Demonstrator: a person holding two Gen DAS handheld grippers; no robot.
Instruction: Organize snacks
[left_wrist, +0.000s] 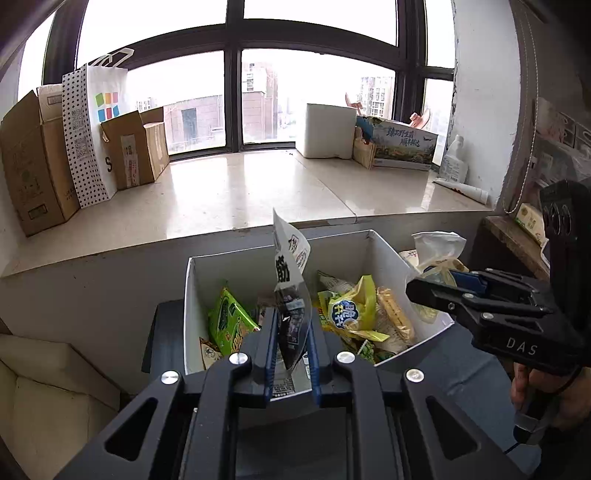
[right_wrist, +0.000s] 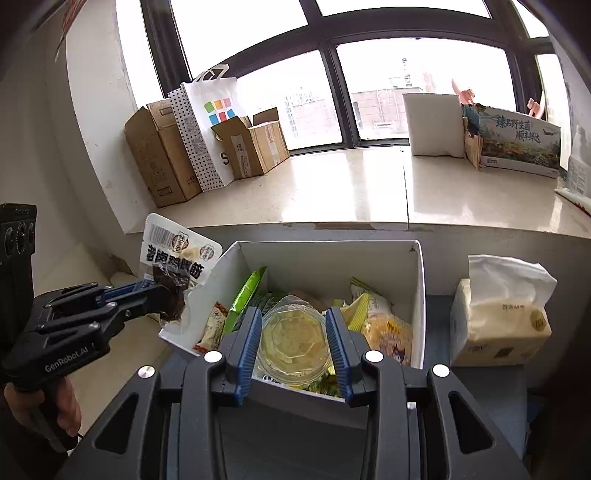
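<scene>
Left gripper (left_wrist: 290, 332) pinches floppy, light meat-snack pouch (left_wrist: 290, 291) at its lower edge, centre frame above white box (left_wrist: 258, 266); right gripper (right_wrist: 295, 347) clamps slick, crushable jelly cup (right_wrist: 293, 341), centre frame.

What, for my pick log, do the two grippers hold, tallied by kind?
Packets: 1, in the left gripper (packet)
Clear cups: 1, in the right gripper (cup)
Total: 2
</scene>
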